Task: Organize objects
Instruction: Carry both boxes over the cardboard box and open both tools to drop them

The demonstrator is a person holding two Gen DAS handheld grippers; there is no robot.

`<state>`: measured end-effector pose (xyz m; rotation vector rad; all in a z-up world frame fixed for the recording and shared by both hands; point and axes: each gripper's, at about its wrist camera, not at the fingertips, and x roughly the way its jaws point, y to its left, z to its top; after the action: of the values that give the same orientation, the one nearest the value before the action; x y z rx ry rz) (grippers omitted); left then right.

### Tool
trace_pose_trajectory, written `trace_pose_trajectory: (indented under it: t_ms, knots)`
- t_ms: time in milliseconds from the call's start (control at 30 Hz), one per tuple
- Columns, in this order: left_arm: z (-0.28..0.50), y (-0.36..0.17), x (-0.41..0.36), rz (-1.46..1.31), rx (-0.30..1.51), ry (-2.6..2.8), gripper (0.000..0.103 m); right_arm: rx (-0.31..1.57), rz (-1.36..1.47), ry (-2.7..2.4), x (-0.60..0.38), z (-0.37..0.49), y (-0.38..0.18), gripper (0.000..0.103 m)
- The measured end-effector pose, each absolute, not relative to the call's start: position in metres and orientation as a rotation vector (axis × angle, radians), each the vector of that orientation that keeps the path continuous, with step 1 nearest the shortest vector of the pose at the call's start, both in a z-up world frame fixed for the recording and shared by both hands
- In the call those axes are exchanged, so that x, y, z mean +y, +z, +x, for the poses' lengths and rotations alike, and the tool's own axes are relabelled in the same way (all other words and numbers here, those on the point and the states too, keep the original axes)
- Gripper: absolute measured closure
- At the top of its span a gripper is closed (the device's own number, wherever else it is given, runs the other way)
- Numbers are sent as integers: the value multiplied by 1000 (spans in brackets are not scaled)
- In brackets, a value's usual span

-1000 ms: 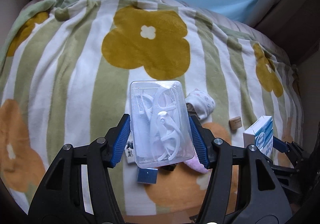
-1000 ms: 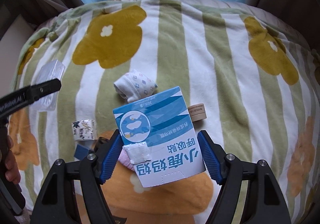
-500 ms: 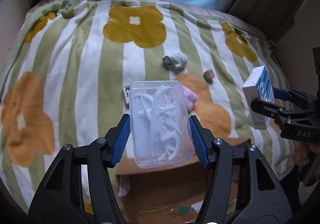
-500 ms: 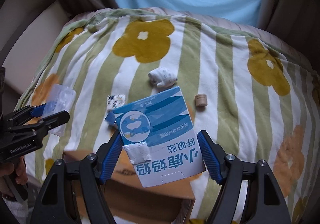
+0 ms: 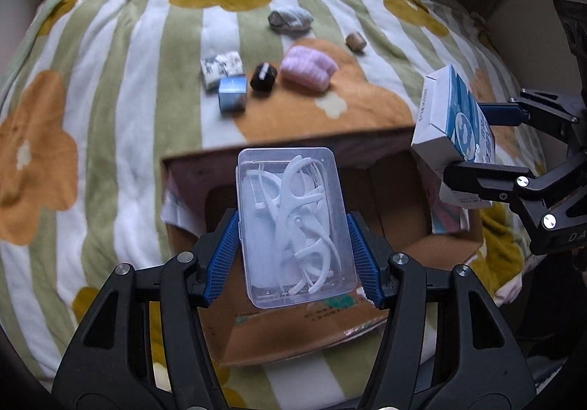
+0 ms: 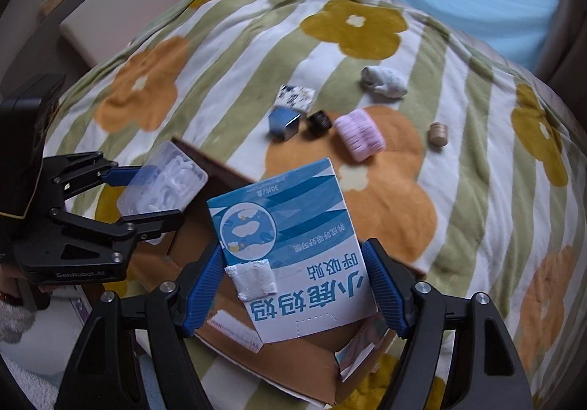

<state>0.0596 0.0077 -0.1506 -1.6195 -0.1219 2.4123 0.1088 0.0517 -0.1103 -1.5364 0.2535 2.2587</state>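
My left gripper [image 5: 293, 256] is shut on a clear plastic case of white floss picks [image 5: 295, 226] and holds it above an open cardboard box [image 5: 396, 190]. My right gripper [image 6: 293, 285] is shut on a blue and white paper box with printed text [image 6: 290, 248], also above the cardboard box [image 6: 286, 366]. The right gripper shows in the left wrist view [image 5: 488, 138] with the paper box [image 5: 455, 120]. The left gripper shows in the right wrist view [image 6: 154, 193] with the clear case [image 6: 161, 186].
On the striped flower blanket [image 5: 110, 80] beyond the box lie a patterned cube [image 5: 222, 69], a blue cube [image 5: 232, 94], a black roll [image 5: 263, 77], a pink roll [image 5: 308, 67], a tan roll [image 5: 355, 41] and a balled sock [image 5: 290, 19].
Both grippers have pulled back from the blanket with their loads. The cardboard box has come into view under them, and the small items on the blanket now lie farther away.
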Motion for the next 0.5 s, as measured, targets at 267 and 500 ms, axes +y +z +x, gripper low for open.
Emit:
trace_pose_trajectory:
  t_ms: [267,500]
  knots:
    - [76,-198,13,-1637,-90,2392,48,192,-1607,2275,41,122,-164,32]
    - [78,-213,11,-1658,-53,2378,48,132,-1619,2268,43,124,-181,32]
